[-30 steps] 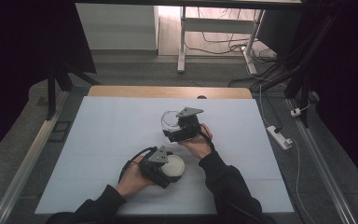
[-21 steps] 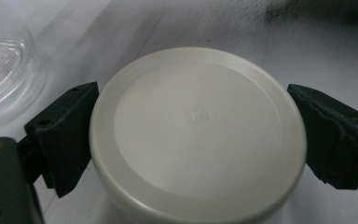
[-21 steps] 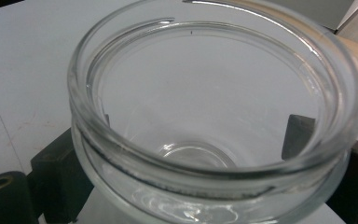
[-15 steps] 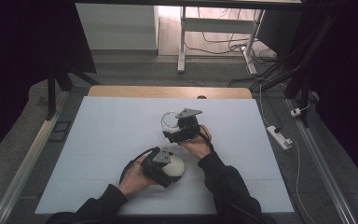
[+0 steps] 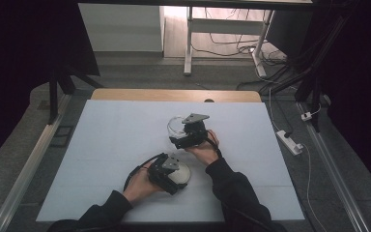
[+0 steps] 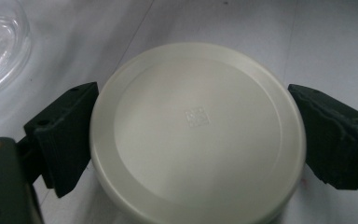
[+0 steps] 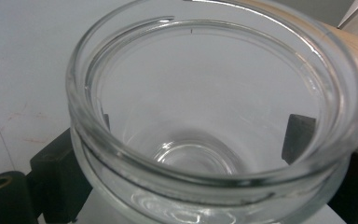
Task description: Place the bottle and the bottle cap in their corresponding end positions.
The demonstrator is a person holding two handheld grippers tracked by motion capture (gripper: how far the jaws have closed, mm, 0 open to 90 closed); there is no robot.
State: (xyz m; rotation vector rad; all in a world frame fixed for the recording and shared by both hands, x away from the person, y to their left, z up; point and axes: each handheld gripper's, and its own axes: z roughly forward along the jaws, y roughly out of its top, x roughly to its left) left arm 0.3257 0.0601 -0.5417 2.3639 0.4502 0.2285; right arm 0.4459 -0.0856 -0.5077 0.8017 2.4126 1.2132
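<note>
A round white lid (image 6: 196,130) lies flat on the white table cover (image 5: 101,145), near the front. My left gripper (image 6: 193,135) brackets it, one black jaw pressed to each side of its rim. From above, the left gripper (image 5: 165,172) covers part of the lid (image 5: 182,175). A clear glass jar (image 7: 214,121) stands upright and empty, mouth open. The right gripper (image 7: 200,158) is shut around its lower body, and its jaws show through the glass. In the high view the jar (image 5: 175,126) sits just left of the right gripper (image 5: 189,133), behind the lid. The jar's edge (image 6: 0,42) appears in the left gripper view.
The table's wooden far edge (image 5: 174,95) runs behind the cover. Metal rails flank the table on both sides. A power strip (image 5: 288,141) lies on the floor at the right. A white frame (image 5: 188,43) and cables stand farther back.
</note>
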